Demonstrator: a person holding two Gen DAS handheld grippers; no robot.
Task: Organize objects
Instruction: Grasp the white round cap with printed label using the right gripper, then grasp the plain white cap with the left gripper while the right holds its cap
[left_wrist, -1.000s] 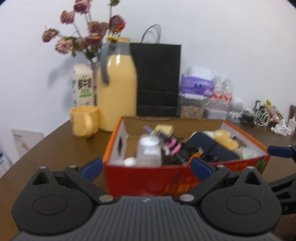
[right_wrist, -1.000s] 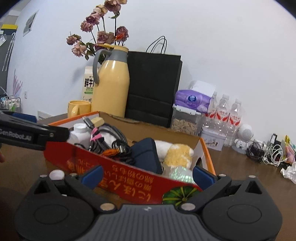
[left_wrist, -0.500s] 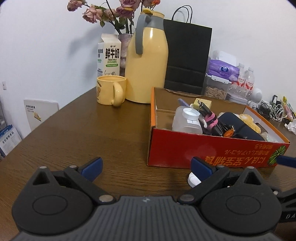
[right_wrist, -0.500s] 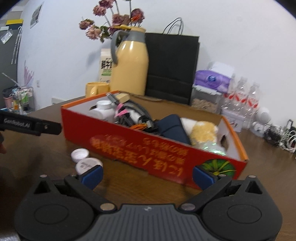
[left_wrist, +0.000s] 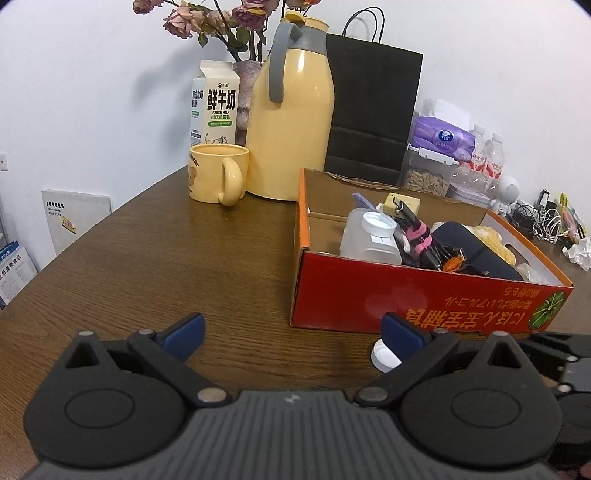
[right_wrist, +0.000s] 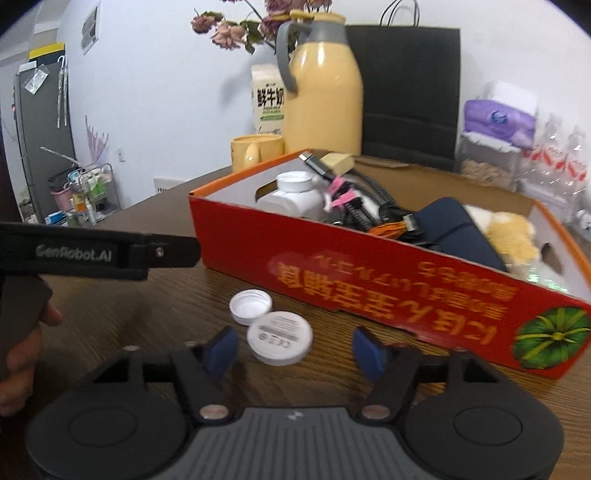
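A red cardboard box (left_wrist: 424, 301) (right_wrist: 369, 266) sits on the brown table, filled with a white bottle (left_wrist: 371, 240), cables, a navy pouch (right_wrist: 458, 229) and a yellow plush. Two white round things lie in front of it: an upturned cap (right_wrist: 250, 305) and a flat white jar (right_wrist: 279, 336). My right gripper (right_wrist: 293, 350) is open, low over the table, with the jar just ahead between its fingers. My left gripper (left_wrist: 291, 332) is open and empty; one white cap (left_wrist: 384, 357) shows by its right finger.
A yellow thermos (left_wrist: 291, 110), yellow mug (left_wrist: 218, 173), milk carton (left_wrist: 216, 107), flower vase and black paper bag (left_wrist: 373, 110) stand behind the box. Tissues, water bottles and cables lie at the back right. The left gripper's body (right_wrist: 96, 254) reaches in from the left.
Both grippers have drawn back from the box and dropped low toward the table. The two white lids came into view, and the right gripper now frames the flat jar.
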